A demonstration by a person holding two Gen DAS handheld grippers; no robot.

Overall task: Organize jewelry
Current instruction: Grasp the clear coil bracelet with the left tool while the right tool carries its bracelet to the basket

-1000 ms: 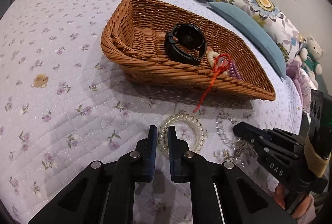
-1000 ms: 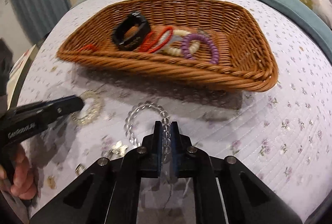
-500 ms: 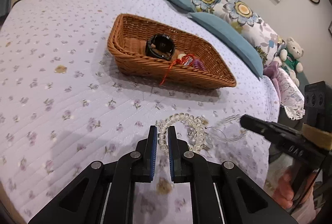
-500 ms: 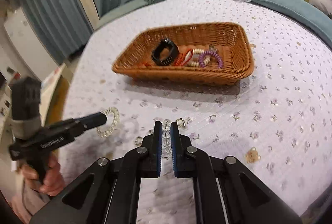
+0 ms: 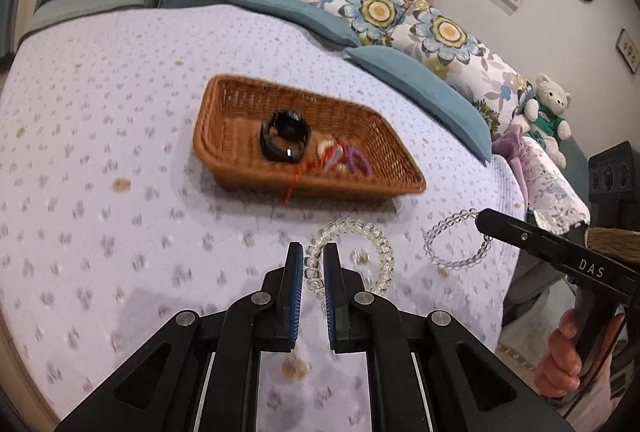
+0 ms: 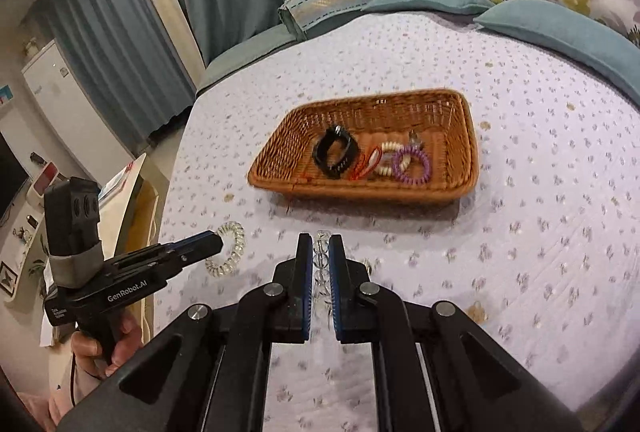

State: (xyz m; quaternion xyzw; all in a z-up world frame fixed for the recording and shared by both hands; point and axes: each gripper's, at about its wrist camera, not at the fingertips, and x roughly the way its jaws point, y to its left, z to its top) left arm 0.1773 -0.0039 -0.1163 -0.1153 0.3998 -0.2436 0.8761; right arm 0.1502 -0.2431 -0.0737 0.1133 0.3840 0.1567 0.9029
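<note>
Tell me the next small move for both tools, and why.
Probably carry both forward over the basket before letting go. The left tool is shut on the clear coil bracelet, the right tool on the clear bead bracelet; both hang short of the near rim. The watch and other bands already lie inside, so the far end looks freest.

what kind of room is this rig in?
Most likely a bedroom. The work surface is a bed with a quilted floral bedspread, flowered pillows along its head, and a teddy bear beside them. Curtains hang by the bed.
</note>
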